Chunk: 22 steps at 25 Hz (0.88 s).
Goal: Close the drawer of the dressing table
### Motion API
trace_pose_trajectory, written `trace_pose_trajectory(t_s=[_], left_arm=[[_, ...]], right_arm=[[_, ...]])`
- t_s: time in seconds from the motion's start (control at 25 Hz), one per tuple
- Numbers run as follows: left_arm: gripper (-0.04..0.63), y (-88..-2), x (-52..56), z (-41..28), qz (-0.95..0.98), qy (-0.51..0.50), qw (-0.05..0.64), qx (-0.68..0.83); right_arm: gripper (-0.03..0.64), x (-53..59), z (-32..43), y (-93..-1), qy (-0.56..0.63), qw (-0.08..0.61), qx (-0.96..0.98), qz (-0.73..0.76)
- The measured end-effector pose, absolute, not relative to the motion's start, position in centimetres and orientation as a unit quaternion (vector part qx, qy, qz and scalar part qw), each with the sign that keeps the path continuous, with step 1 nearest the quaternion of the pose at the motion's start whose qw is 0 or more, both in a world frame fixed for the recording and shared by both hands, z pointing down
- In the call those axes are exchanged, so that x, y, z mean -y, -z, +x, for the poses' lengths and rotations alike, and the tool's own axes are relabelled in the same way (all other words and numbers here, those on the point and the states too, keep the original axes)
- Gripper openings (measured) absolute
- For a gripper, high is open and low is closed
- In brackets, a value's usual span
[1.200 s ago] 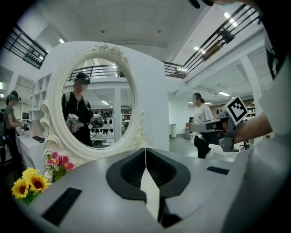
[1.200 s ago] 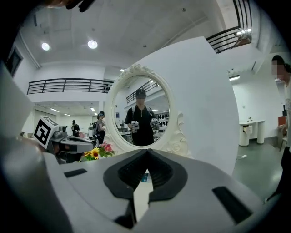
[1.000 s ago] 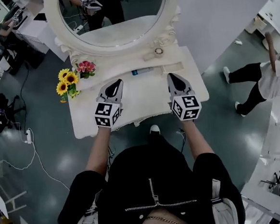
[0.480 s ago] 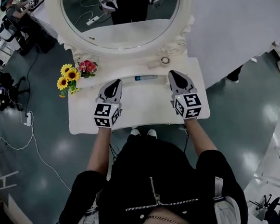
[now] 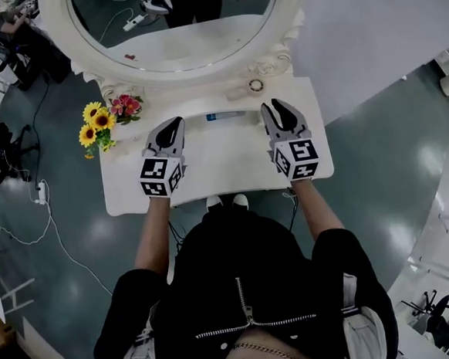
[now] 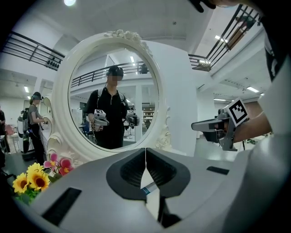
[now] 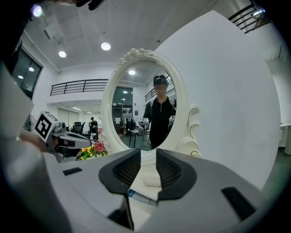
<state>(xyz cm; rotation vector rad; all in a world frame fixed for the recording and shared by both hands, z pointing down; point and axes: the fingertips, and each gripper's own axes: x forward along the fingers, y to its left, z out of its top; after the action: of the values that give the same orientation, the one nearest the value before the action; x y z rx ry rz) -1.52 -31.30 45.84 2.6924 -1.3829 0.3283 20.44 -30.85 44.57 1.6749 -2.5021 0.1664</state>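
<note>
Both grippers advanced over dressing table [image 5: 231,163] toward mirror [image 5: 174,32]. Left gripper [image 5: 174,123] jaws together, empty. Right gripper [image 5: 274,105] jaws opening, nothing between. Drawer hidden beneath front edge. Bare tabletop between grippers; flowers [image 5: 96,124] at left edge.

Lab hall with mezzanine railing [image 7: 79,86]

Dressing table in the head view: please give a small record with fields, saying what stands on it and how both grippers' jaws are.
Table: white dressing table, oval white-framed mirror behind
At left back corner: yellow and pink flowers
Back edge: white tube with blue band, lying flat
Left gripper: over the top, jaws together, nothing between
Right gripper: over the top, jaws opening, nothing between
</note>
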Motion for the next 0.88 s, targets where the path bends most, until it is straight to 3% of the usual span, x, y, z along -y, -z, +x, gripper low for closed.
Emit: trace_pose_trajectory(t_s=[0.28,0.88], left_arm=[[0.021,-46.9,32.2,-1.3,0.888,-0.113,0.057,0.443],[0.021,-50.0,32.5,1.4,0.897,-0.141,0.082,0.410]], right_arm=[[0.161,30.8,21.5,-45.8,-0.056,0.078,0.813,0.574],[0.175,28.2,27.9,-57.1,-0.190,0.114,0.747,0.626]])
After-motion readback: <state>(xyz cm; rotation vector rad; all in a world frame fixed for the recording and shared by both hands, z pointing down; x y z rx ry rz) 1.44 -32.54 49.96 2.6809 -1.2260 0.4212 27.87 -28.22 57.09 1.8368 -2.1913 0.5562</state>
